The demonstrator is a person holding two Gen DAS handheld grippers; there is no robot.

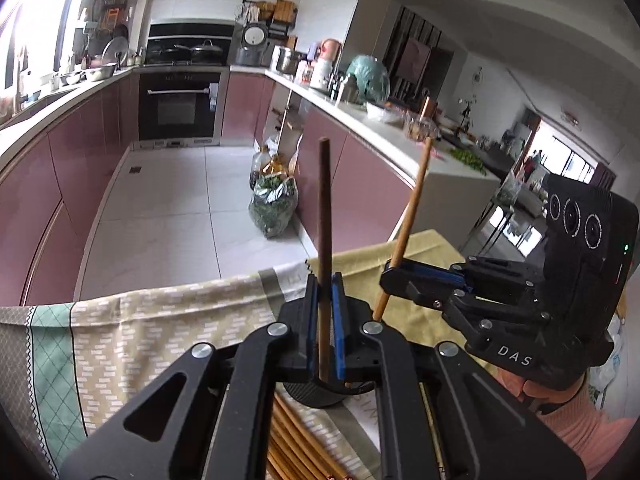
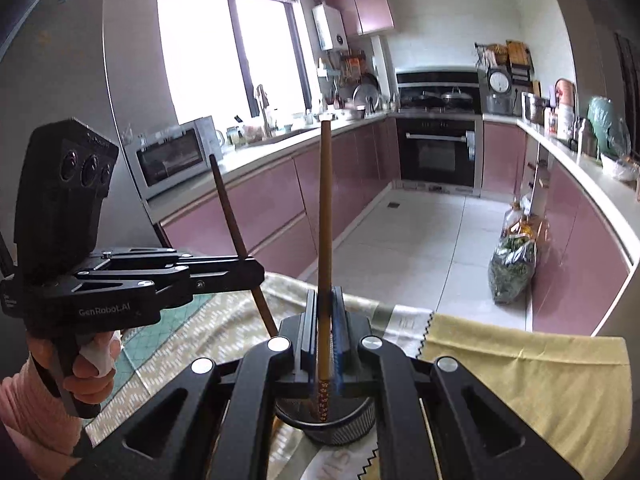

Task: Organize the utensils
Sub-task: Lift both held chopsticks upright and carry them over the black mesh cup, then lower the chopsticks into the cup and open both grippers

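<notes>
1. Left gripper (image 1: 325,320): jaws clamped on a dark brown chopstick (image 1: 325,216), held near upright with its lower end inside the black mesh holder (image 1: 320,394) directly below.
2. Right gripper (image 2: 325,334): jaws clamped on a light bamboo chopstick (image 2: 326,216), upright, its patterned lower end just inside the rim of the same holder.
3. Left-wrist view: right gripper seen from the side, bamboo stick leaning slightly, tip pointing toward the holder.
4. Remaining chopsticks (image 1: 296,440): loose bundle lying flat on the patterned tablecloth (image 1: 160,320), just beside the holder, partly hidden under the left gripper's frame.
5. Step judged in hand: dropping both sticks into the holder, one from each side.
6. For a clean drop: tips kept well inside the rim, sticks kept near vertical, both grippers kept apart to avoid a clash above the opening.
7. Release best made low, one gripper at a time, so neither stick bounces out or tips the light holder.
8. Risk: table edge close beyond the holder; a stick released at a tilt likely to roll off the cloth.
</notes>
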